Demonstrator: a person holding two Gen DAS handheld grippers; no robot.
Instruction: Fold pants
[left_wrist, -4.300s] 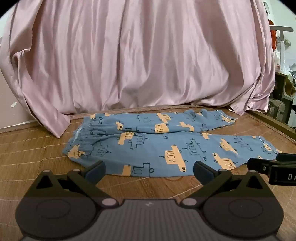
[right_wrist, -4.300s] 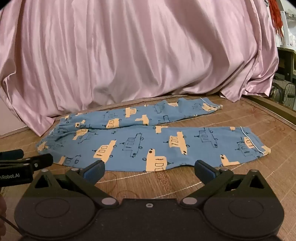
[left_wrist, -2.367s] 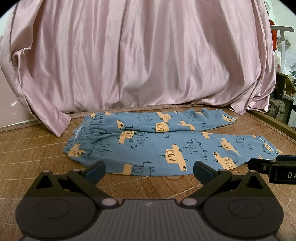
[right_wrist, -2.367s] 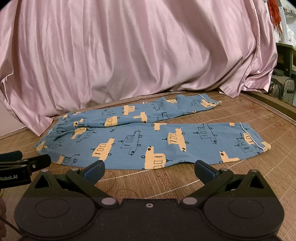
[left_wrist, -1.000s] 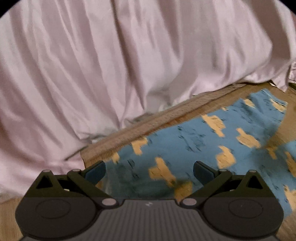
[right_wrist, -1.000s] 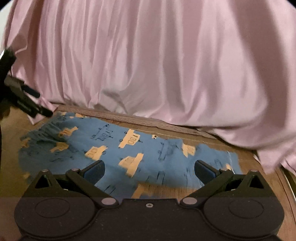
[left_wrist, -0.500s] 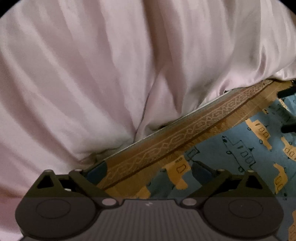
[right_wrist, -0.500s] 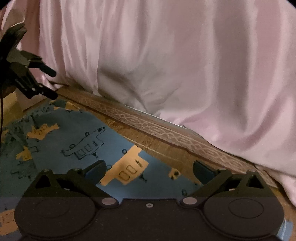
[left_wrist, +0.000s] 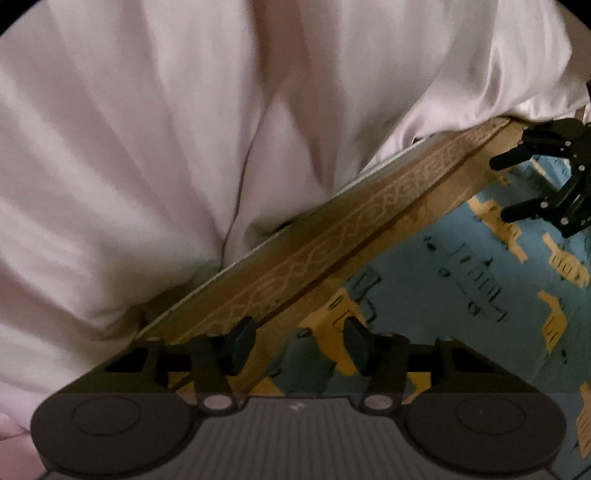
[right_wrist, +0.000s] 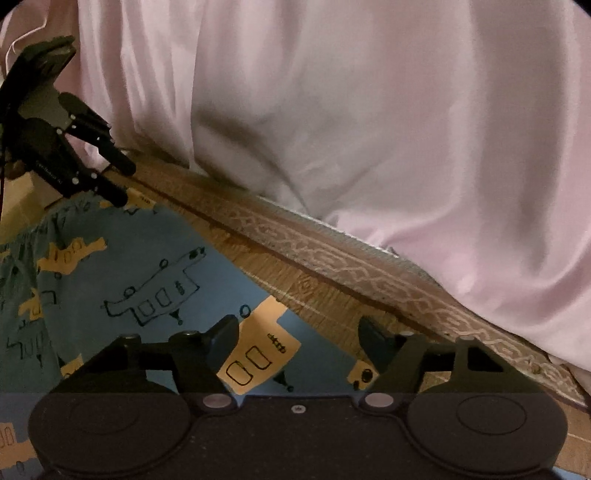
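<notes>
Pants (left_wrist: 461, 280) flat on woven mat (left_wrist: 424, 206), far edge along the mat's patterned border, pink drape (left_wrist: 184, 129) behind; left tool (left_wrist: 299, 341) low over the far edge near the waistband, fingers part-closed with a gap, nothing pinched; right tool (right_wrist: 298, 338) over the far leg edge, jaws apart, empty; pants at 3 o'clock in left view, 9 in right.
</notes>
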